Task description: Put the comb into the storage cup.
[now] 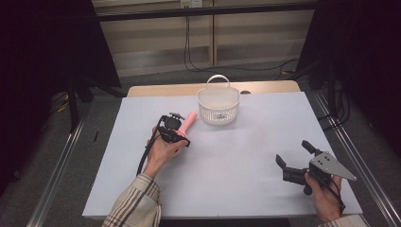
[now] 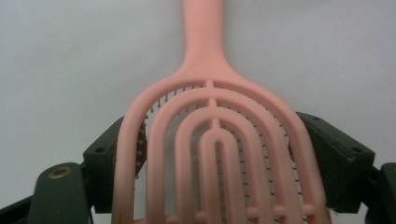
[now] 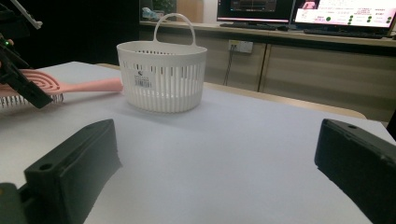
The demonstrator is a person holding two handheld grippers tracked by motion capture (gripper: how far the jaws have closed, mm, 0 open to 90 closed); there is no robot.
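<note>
Pink hairbrush [image 2: 217, 154] sits clamped between the jaws of my left gripper [image 1: 174, 128], which press on the two outer edges of its vented, looped head. In the left gripper view I see the bristles showing through the slots, and the handle runs straight away from me over the white table [image 1: 246, 161]. From the high view the brush handle [image 1: 189, 120] pokes out toward the far right, its tip just beside the near left wall of the white basket [image 1: 218, 106]; I cannot tell whether they touch. In the right gripper view the brush [image 3: 70, 85] looks level and a little above the tabletop, bristles pointing down.

The basket stands upright at the far middle of the table, its handle raised.

My right gripper [image 1: 295, 157] is well apart from all this, at the near right of the table, held in the right hand [image 1: 326, 196]. Its jaws stand wide apart with nothing between them, and its own view looks across bare tabletop toward the basket [image 3: 161, 74].
</note>
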